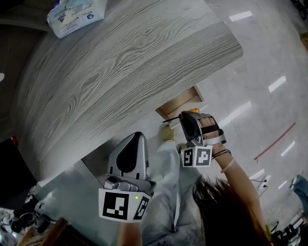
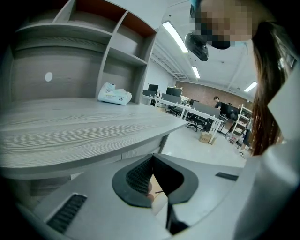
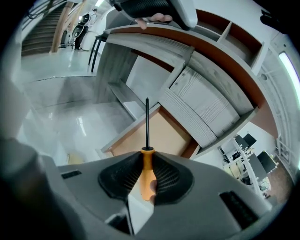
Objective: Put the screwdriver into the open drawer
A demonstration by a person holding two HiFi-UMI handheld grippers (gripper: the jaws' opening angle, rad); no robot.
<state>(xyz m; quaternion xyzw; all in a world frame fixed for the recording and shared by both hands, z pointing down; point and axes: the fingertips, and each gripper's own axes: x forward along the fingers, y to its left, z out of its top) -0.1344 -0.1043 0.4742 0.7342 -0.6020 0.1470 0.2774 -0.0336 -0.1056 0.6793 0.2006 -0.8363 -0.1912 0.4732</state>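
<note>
My right gripper (image 3: 146,158) is shut on the orange handle of the screwdriver (image 3: 147,174). Its black shaft points forward over the open wooden drawer (image 3: 157,137), which sticks out from under the desk. In the head view the right gripper (image 1: 186,118) hovers just in front of the drawer (image 1: 182,102), and the screwdriver (image 1: 171,119) points left along the drawer's front edge. My left gripper (image 1: 136,138) is held lower left under the desk's front edge. In its own view the left gripper (image 2: 152,161) has its pads together with nothing between them.
The grey wood-grain desk top (image 1: 120,62) fills most of the head view, with a white packet (image 1: 74,14) at its far end. Shelves (image 2: 112,42) rise behind the desk. Glossy floor (image 1: 269,72) lies to the right. The person's legs are directly below.
</note>
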